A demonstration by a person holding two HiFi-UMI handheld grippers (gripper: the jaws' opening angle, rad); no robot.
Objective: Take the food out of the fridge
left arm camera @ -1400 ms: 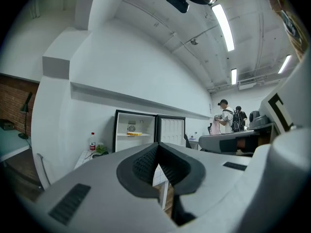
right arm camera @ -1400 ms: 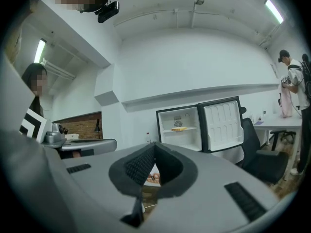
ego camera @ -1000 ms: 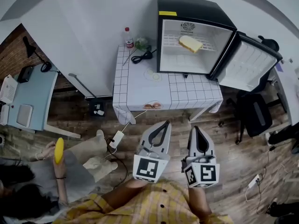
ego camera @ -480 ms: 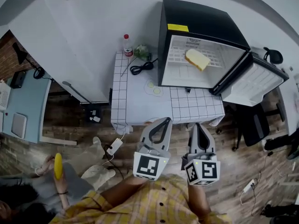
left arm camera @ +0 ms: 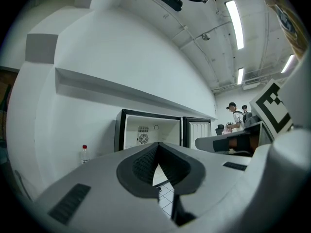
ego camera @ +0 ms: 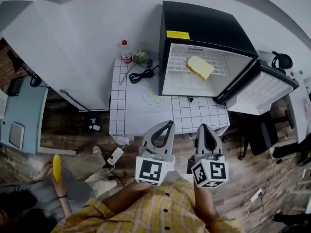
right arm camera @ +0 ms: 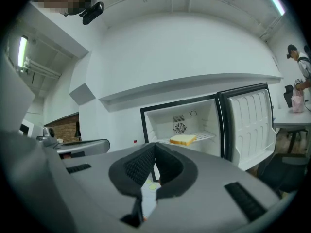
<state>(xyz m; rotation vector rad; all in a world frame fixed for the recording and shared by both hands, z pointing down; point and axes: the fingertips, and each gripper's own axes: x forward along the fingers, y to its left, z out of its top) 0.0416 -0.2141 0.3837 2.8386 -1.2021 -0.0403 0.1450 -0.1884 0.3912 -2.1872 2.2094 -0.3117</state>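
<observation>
A slice of bread (ego camera: 199,68) lies on the wire shelf of the small black fridge (ego camera: 204,28), whose door (ego camera: 260,92) stands wide open to the right. The fridge stands on a white grid-patterned table (ego camera: 146,110). Both grippers hover side by side before the table's near edge, pointing at the fridge. My left gripper (ego camera: 169,123) is shut and empty, and my right gripper (ego camera: 205,126) is likewise. In the right gripper view the bread (right arm camera: 183,140) shows beyond the closed jaw tips (right arm camera: 155,145). The left gripper view shows the fridge (left arm camera: 150,132) behind its closed tips (left arm camera: 158,144).
A red-capped bottle (ego camera: 126,51), a coiled black cable (ego camera: 141,73) and a small clear dish (ego camera: 153,97) sit on the table left of the fridge. A person holding a banana (ego camera: 57,167) sits at lower left. An office chair (ego camera: 260,130) stands right of the table.
Both grippers have moved forward together toward the table and fridge, still shut. The table's near edge now lies just beyond their tips.
</observation>
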